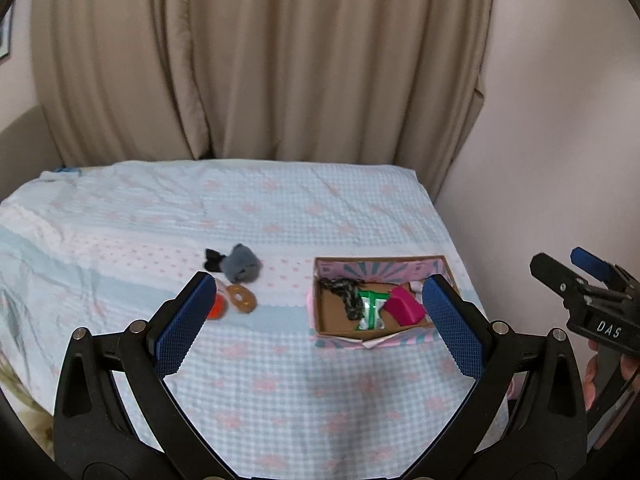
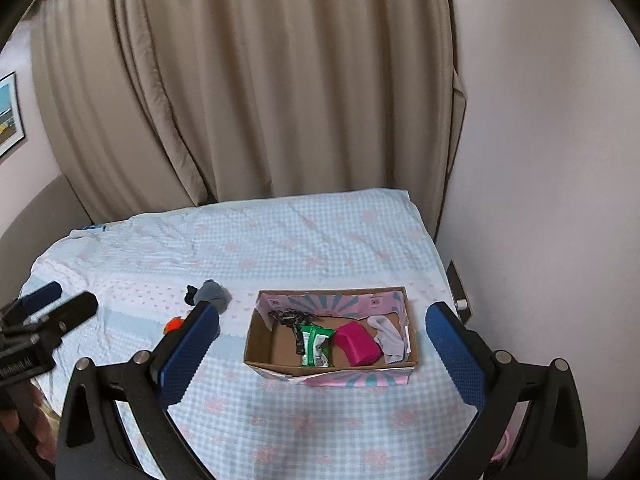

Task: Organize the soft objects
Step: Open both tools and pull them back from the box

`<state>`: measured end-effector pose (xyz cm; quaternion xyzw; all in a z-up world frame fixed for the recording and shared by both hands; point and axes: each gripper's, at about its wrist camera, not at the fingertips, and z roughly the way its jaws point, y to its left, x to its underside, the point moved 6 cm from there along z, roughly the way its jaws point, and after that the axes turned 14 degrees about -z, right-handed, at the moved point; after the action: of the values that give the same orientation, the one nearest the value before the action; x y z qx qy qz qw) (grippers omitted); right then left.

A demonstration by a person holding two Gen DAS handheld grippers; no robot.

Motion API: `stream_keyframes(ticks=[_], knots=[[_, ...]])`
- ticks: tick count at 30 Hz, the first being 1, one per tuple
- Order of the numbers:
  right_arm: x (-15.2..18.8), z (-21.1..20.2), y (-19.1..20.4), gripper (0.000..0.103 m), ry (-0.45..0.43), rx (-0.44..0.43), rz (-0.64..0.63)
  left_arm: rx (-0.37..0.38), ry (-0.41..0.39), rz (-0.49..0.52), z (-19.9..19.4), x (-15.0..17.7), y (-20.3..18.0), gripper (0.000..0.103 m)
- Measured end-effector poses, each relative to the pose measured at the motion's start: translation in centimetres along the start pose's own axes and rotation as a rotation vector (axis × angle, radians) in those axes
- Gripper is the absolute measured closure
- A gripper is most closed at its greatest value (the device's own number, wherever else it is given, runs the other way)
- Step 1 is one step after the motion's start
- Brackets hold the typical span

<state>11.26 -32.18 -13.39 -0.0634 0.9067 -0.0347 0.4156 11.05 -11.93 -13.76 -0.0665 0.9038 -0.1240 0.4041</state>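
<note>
Both grippers hang above the bed (image 1: 280, 216) with nothing between their blue pads. The left gripper (image 1: 320, 320) stands wide apart across the lower half of its frame, and the right gripper (image 2: 322, 352) is just as wide.

Right of centre sits the cardboard box (image 2: 256, 344), holding a magenta block (image 2: 357, 345), a green packet (image 2: 316, 344), a dark braided rope (image 1: 344, 294) and a pale cloth (image 2: 390, 336).

Left of the box, on the sheet, lie a grey plush toy (image 1: 242, 266), a brown ring (image 1: 241, 298) and an orange piece (image 1: 218, 308), partly hidden behind the left pad.
</note>
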Motion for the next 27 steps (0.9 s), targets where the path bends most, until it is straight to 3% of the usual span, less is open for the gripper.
stream_keyframes(ticks=[8, 14, 27], knots=[[-0.2, -0.6, 1.7, 0.0, -0.067, -0.009, -0.017, -0.058, -0.049, -0.005, -2.0, -0.2, 3.5, 0.0], [-0.9, 0.4, 4.4, 0.0, -0.07, -0.042, -0.031, -0.069, -0.057, -0.04, -2.5, -0.4, 7.6, 0.0], [-3.2, 5.2, 16.4, 0.0, -0.029, -0.103, 0.058, -0.009, 0.035, -0.007, 1.2, -3.5, 19.4, 0.0]])
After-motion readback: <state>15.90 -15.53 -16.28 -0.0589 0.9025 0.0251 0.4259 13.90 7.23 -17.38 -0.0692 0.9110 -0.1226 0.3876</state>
